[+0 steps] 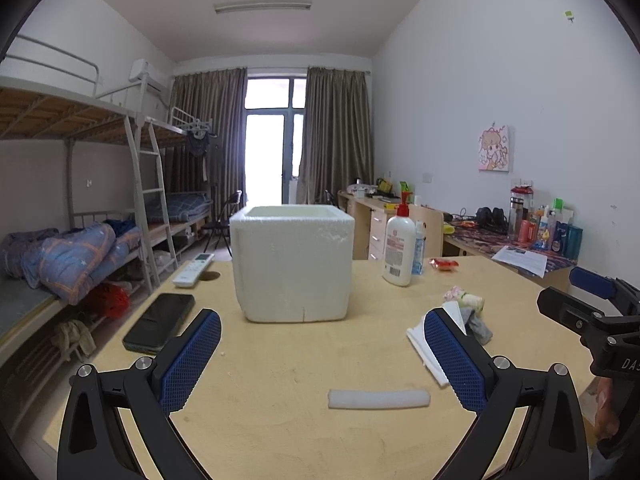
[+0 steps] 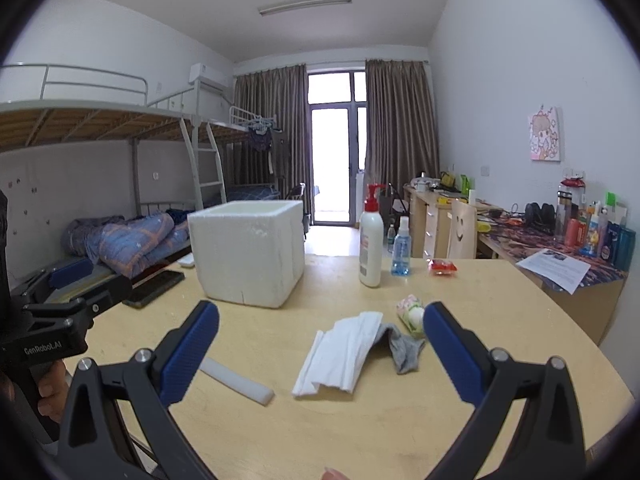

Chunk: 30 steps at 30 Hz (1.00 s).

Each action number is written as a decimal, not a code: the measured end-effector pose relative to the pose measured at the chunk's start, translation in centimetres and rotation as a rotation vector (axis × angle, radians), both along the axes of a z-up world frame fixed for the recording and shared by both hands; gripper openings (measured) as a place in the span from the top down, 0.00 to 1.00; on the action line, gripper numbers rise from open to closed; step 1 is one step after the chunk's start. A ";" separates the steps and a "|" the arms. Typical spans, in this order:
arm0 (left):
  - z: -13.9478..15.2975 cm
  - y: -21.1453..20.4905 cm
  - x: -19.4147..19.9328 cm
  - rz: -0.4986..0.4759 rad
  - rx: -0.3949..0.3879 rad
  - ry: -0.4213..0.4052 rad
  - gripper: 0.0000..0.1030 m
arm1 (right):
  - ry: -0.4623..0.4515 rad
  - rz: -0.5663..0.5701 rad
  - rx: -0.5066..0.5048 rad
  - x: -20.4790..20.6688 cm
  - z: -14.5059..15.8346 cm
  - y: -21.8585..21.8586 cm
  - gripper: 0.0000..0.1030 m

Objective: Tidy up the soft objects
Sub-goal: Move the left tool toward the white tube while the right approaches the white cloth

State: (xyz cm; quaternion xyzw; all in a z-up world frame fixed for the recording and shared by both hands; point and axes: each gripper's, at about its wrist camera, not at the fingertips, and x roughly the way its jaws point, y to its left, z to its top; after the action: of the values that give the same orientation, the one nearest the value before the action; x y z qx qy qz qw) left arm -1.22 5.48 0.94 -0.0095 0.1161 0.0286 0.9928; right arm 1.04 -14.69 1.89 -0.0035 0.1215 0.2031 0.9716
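A white foam box [image 1: 294, 264] [image 2: 248, 250] stands open-topped at the middle of the wooden table [image 1: 288, 360]. A white foam strip [image 1: 378, 399] [image 2: 236, 380] lies near the front. Folded white cloth [image 2: 340, 354] [image 1: 424, 350], a grey sock [image 2: 402, 346] [image 1: 478, 326] and a small pink-green-white roll [image 2: 412, 312] [image 1: 464, 296] lie together at the right. My left gripper [image 1: 322, 356] is open above the table, short of the strip. My right gripper [image 2: 320, 350] is open, low over the cloth pile. Neither holds anything.
A lotion pump bottle [image 1: 398, 246] [image 2: 370, 248], a blue spray bottle [image 2: 401, 250] and a red packet [image 2: 442, 267] stand behind the pile. A black phone [image 1: 160, 322] and a white remote [image 1: 194, 270] lie left. Bunk beds are left, a cluttered desk right.
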 end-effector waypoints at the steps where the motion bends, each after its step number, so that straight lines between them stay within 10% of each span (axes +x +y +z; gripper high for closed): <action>1: -0.1 0.0 0.1 -0.004 -0.001 0.003 0.01 | 0.003 0.003 -0.002 0.0 -0.2 0.0 0.00; 30: -4.9 1.1 6.6 -0.316 -0.014 0.295 0.01 | 0.151 0.018 0.018 3.2 -4.0 -0.8 0.00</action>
State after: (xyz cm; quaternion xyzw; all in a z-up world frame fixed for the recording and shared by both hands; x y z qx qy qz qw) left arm 5.38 6.62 -3.97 0.0064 0.2601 -0.1271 0.9571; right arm 4.21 -15.47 -2.14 0.0195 0.1929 0.2127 0.9577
